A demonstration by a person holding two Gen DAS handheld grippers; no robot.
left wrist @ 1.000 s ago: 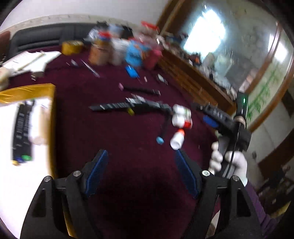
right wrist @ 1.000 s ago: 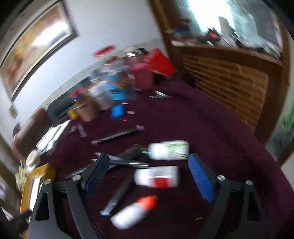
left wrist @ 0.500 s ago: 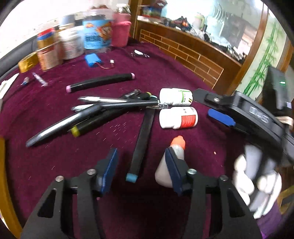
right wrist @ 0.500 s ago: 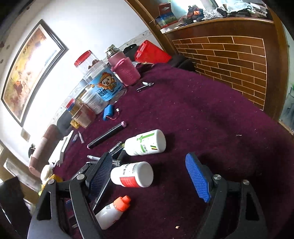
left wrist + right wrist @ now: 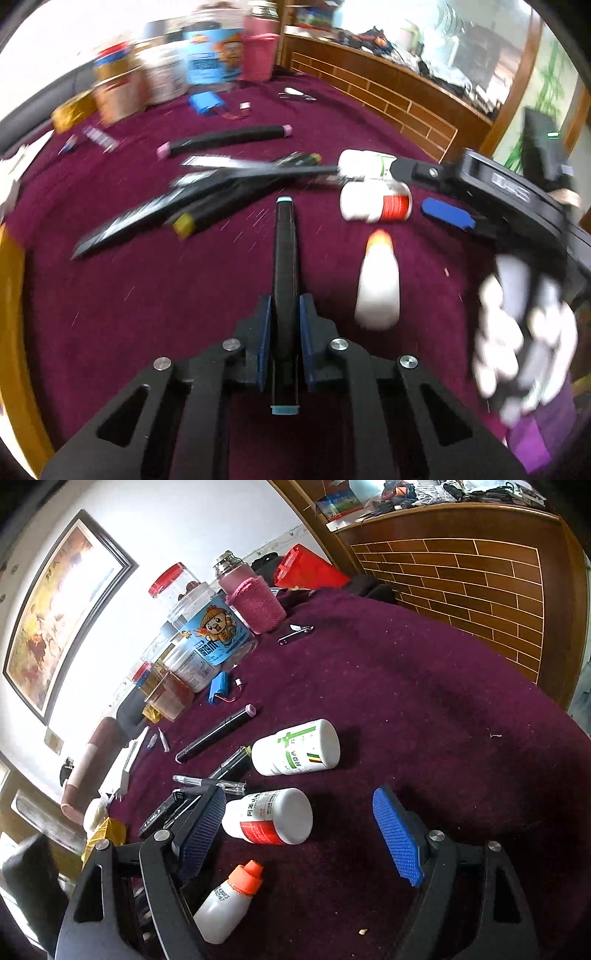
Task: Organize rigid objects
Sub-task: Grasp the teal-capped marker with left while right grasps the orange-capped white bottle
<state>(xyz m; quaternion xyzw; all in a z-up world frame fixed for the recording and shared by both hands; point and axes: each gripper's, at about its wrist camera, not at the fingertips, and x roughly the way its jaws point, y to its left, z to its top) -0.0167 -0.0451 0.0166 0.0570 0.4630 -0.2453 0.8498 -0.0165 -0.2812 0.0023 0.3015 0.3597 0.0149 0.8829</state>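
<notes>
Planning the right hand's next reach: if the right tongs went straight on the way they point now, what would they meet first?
Probably the red-banded white bottle, lying just ahead between the open right tongs, near the left pad. The green-labelled white bottle lies beyond. Depth is uncertain.

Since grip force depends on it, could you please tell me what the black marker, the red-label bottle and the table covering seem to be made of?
Black marker: likely hard plastic, matte black barrel with teal end caps; the left hand-held gripper is closing on it.
Red-label bottle: apparently smooth white plastic, slightly glossy, with a printed label.
Table covering: looks like maroon velvety cloth, matte, holding lint.
</notes>
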